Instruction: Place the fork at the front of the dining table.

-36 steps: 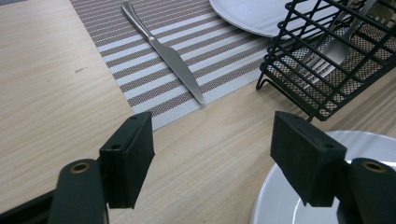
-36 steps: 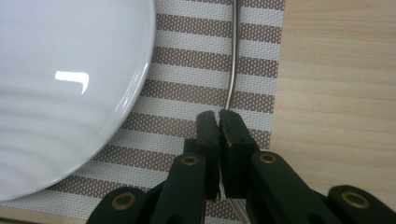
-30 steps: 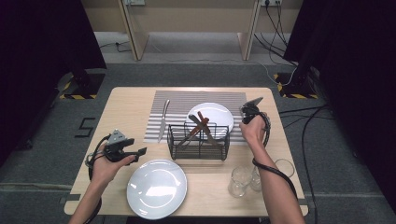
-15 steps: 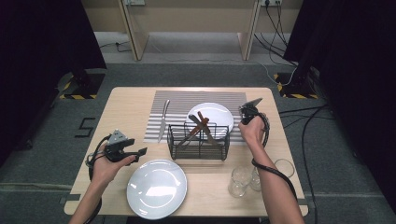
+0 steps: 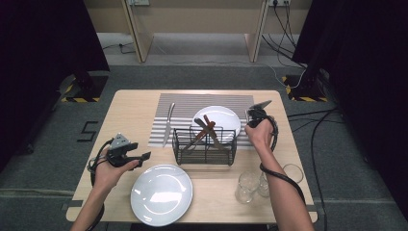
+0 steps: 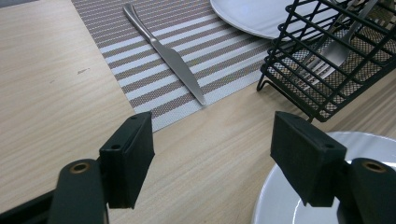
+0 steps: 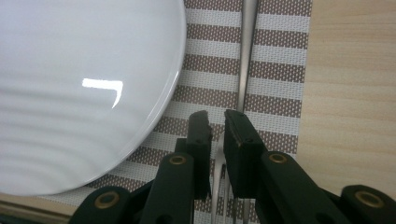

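My right gripper (image 7: 217, 123) points down at the striped placemat (image 7: 280, 60), just right of the white back plate (image 7: 70, 93). A metal fork (image 7: 247, 51) lies flat on the mat, its neck in the narrow gap between the jaws. The jaws have just been opening and the pads stand slightly off the fork. In the high view the right gripper (image 5: 253, 114) sits at the mat's right edge. My left gripper (image 6: 212, 135) hovers open and empty over bare wood, left of the front plate (image 6: 280, 205). From above, the left gripper (image 5: 144, 158) is at the table's front left.
A table knife (image 5: 167, 124) lies on the mat's left side. A black wire basket (image 5: 204, 144) with several utensils stands in the middle, in front of the back plate (image 5: 222, 115). Two glasses (image 5: 248, 185) and a third (image 5: 291, 172) stand at the front right.
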Motion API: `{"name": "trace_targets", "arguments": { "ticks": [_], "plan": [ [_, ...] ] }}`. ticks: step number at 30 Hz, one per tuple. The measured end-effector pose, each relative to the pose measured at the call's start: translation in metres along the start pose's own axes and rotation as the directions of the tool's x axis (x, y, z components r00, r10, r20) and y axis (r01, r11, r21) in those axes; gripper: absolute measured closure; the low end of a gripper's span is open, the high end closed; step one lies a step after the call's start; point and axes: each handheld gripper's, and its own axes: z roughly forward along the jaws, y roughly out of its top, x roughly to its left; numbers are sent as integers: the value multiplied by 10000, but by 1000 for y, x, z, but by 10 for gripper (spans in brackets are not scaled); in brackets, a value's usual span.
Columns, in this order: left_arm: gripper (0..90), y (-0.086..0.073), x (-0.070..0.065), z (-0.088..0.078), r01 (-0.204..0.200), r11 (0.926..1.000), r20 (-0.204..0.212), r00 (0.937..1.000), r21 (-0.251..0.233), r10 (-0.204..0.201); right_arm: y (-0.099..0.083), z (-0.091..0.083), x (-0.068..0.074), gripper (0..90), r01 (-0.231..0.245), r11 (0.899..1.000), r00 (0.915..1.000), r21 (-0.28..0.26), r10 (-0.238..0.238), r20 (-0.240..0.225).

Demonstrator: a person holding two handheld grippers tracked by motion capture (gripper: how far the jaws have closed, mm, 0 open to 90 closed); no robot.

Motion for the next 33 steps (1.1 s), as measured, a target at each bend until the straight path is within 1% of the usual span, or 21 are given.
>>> {"name": "trace_targets", "arguments": {
  "ticks": [5,7,10,12,14,17,26,28,31,33],
  "plan": [
    [295,0,-1,0,4,10000,-9,10000,2,-4,-2,-7,-5,771,-39,9997,9999,-240,36,-102],
    [295,0,-1,0,4,10000,-4,10000,-9,-4,-3,-10,-7,764,-139,9995,9998,-288,134,-173],
    [296,0,-1,-1,-16,10000,-12,10000,-19,16,-6,-14,-10,754,-52,9985,9999,-542,47,-92],
    [295,0,-2,-2,-10,10000,-11,10000,-37,10,-7,-17,-13,744,-152,9981,9996,-594,138,-234],
    [295,0,-2,-2,-25,10000,9,10000,-37,25,-8,-19,-14,736,-176,9978,9996,-646,160,-250],
    [295,1,-4,-2,-42,10000,47,10000,-24,42,-10,-22,-17,725,-318,9970,9988,-710,290,-399],
    [295,1,-9,3,-120,9999,195,9997,16,120,-12,-34,-19,712,-308,9961,9982,-830,263,-543],
    [293,1,-10,3,-225,9997,206,9995,51,224,-13,-37,-19,703,-321,9956,9982,-877,275,-532],
    [291,1,-12,4,-279,9996,252,9993,64,277,-14,-39,-20,702,-321,9958,9979,-852,272,-588],
    [291,2,-12,4,-271,9996,264,9993,65,269,-15,-40,-21,700,-410,9956,9973,-843,356,-647]
  ]
}}
